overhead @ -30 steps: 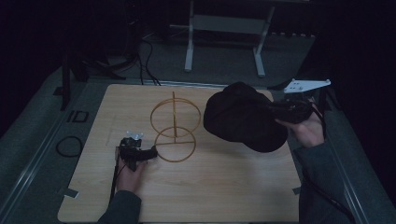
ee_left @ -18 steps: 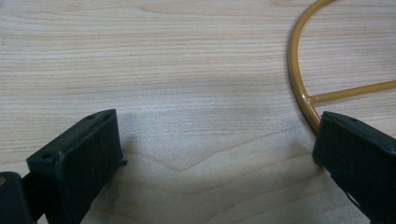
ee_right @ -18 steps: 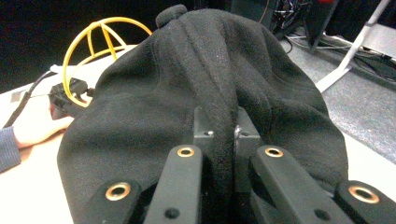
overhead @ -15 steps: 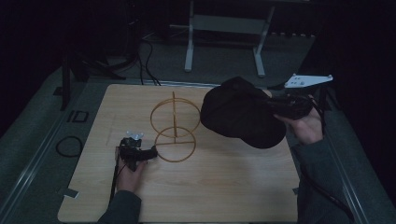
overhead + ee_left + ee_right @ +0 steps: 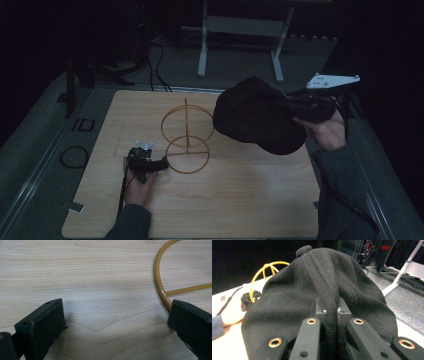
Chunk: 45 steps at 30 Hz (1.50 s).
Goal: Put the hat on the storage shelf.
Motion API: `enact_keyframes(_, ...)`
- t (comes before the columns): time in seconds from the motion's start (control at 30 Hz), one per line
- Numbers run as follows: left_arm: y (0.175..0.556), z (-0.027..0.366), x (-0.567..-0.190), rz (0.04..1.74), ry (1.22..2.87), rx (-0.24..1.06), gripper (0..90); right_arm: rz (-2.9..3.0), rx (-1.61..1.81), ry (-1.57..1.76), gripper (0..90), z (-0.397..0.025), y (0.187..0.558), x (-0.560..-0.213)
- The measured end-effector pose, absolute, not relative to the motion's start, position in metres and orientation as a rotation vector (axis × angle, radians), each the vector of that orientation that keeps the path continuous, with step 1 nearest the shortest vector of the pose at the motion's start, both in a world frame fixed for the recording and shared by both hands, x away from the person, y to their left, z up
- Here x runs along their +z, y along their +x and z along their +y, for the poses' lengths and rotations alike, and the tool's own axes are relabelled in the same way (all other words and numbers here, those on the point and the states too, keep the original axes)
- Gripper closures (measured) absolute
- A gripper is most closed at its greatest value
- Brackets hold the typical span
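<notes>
A black fabric hat (image 5: 257, 121) hangs in the air over the table's right half, just right of a yellow wire stand (image 5: 186, 137) made of two rings on a centre post. My right gripper (image 5: 295, 106) is shut on a fold of the hat (image 5: 322, 290), seen pinched between its jaws in the right gripper view (image 5: 331, 312). My left gripper (image 5: 161, 163) rests low on the wooden table (image 5: 240, 200) at the stand's base ring (image 5: 162, 287). Its jaws stand wide open (image 5: 117, 322) with bare wood between them; the right jaw touches or nearly touches the ring.
A grey three-cornered plate (image 5: 332, 80) rides above the right gripper. A black cable loop (image 5: 74, 156) lies on the grey surround left of the table. A white metal frame (image 5: 240, 30) stands on the floor beyond the far edge.
The right gripper has lifted the hat slightly and carried it left, toward the stand's upper ring. The left gripper has stayed at the base ring.
</notes>
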<state>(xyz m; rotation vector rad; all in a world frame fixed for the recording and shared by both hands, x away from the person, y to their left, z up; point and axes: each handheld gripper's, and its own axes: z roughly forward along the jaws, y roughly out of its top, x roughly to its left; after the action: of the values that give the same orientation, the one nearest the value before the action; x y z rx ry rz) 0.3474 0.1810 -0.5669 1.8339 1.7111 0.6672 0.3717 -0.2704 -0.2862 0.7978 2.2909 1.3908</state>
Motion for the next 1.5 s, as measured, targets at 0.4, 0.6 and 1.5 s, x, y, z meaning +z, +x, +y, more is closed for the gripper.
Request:
enact_keyframes(0.4,0.347,0.181,-0.567,1.712,1.834,0.667,0.7,2.283,1.431,0.776,84.7,-0.263,0.374,-0.279)
enact_keyframes(0.6,0.347,0.181,-0.567,1.711,1.834,0.667,0.7,2.275,1.464,0.767,84.7,-0.257,0.375,-0.276)
enact_keyframes(1.5,0.347,0.181,-0.567,1.712,1.836,0.667,0.7,2.256,1.544,0.733,84.8,-0.235,0.382,-0.264)
